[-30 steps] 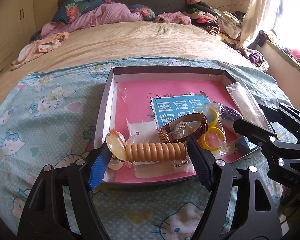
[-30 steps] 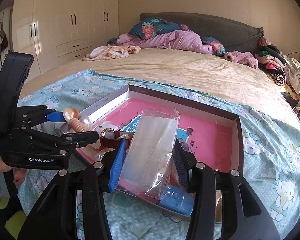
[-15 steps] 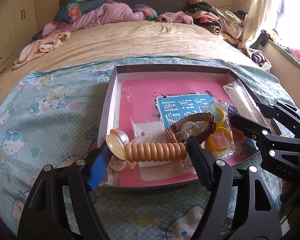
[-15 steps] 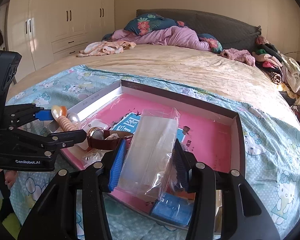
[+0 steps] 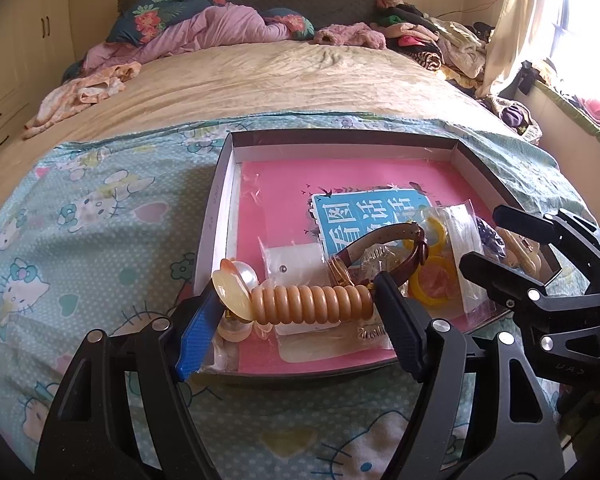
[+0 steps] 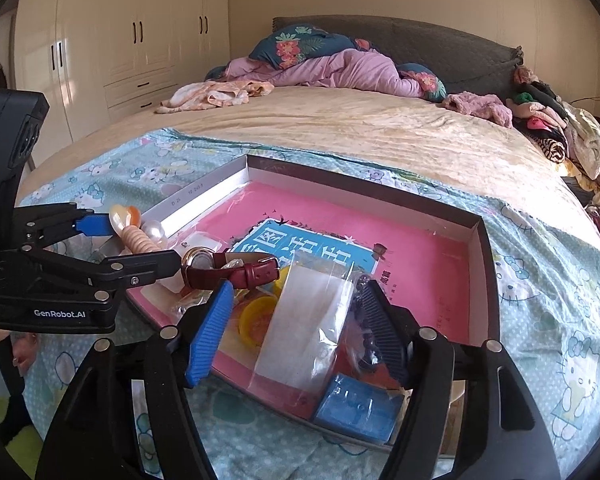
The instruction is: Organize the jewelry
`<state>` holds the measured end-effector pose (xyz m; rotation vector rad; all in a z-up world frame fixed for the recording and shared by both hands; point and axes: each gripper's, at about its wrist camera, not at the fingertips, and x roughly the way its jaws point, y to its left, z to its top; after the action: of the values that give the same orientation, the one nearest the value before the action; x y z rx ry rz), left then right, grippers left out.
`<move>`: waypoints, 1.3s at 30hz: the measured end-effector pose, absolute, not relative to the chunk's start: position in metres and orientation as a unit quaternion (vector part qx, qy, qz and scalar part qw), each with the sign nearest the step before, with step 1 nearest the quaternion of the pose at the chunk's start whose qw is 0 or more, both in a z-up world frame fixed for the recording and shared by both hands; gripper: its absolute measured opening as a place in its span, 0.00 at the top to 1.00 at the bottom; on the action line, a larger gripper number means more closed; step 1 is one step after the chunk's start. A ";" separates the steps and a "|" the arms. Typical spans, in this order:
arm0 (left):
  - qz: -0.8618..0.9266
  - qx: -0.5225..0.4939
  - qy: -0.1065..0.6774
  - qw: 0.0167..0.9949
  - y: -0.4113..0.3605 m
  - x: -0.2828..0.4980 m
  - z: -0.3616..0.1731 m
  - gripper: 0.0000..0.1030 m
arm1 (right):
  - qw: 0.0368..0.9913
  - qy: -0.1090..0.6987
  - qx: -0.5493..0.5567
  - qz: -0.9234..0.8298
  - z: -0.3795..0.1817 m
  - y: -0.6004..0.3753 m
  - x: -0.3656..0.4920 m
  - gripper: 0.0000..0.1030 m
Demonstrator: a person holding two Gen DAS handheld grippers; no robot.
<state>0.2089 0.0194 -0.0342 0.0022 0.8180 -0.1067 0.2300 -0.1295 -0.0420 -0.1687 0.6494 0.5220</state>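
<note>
A shallow box with a pink liner lies on the bed; it also shows in the right wrist view. My left gripper is shut on a coiled tan hair tie with shell discs, held over the box's near left corner. My right gripper is open; a clear plastic bag lies between its fingers in the box. A brown-strapped watch and yellow rings in a bag lie in the box. The left gripper also shows in the right wrist view.
A blue card with print lies in the box, and a blue plastic case sits at its near edge. The box rests on a Hello Kitty sheet. Pillows and clothes are piled at the far end of the bed.
The right gripper's jaws have opened and the clear bag now lies lower in the box. Both grippers have drawn slightly back. The left still holds the hair tie.
</note>
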 end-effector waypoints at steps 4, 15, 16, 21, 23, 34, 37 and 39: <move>-0.053 0.002 0.400 0.915 0.018 0.209 -0.034 0.35 | 0.914 0.313 -0.074 0.247 -0.037 -0.138 0.225 0.31; -0.050 0.007 0.393 0.918 0.014 0.203 -0.024 0.23 | 0.921 0.314 -0.040 0.228 -0.029 -0.165 0.207 0.13; -0.050 0.007 0.392 0.919 0.014 0.201 -0.022 0.22 | 0.921 0.315 -0.038 0.226 -0.027 -0.168 0.205 0.13; -0.048 0.007 0.379 0.924 0.012 0.191 -0.008 0.19 | 0.924 0.309 -0.034 0.223 -0.019 -0.177 0.195 0.12; -0.047 0.007 0.373 0.927 0.012 0.186 -0.001 0.13 | 0.926 0.305 -0.035 0.222 -0.015 -0.180 0.189 0.12; -0.039 0.014 0.332 0.942 0.005 0.146 0.032 0.09 | 0.936 0.273 -0.037 0.220 0.013 -0.188 0.148 0.05; -0.035 0.008 0.325 0.945 0.008 0.134 0.036 0.09 | 0.937 0.268 -0.038 0.221 0.017 -0.188 0.137 0.05; -0.032 0.009 0.320 0.947 0.008 0.124 0.038 0.09 | 0.939 0.264 -0.033 0.218 0.017 -0.188 0.129 0.05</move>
<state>0.1241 0.0077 0.0377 0.0180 0.6514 -0.0656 0.1294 -0.1876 0.0174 -0.0681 0.5396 0.4442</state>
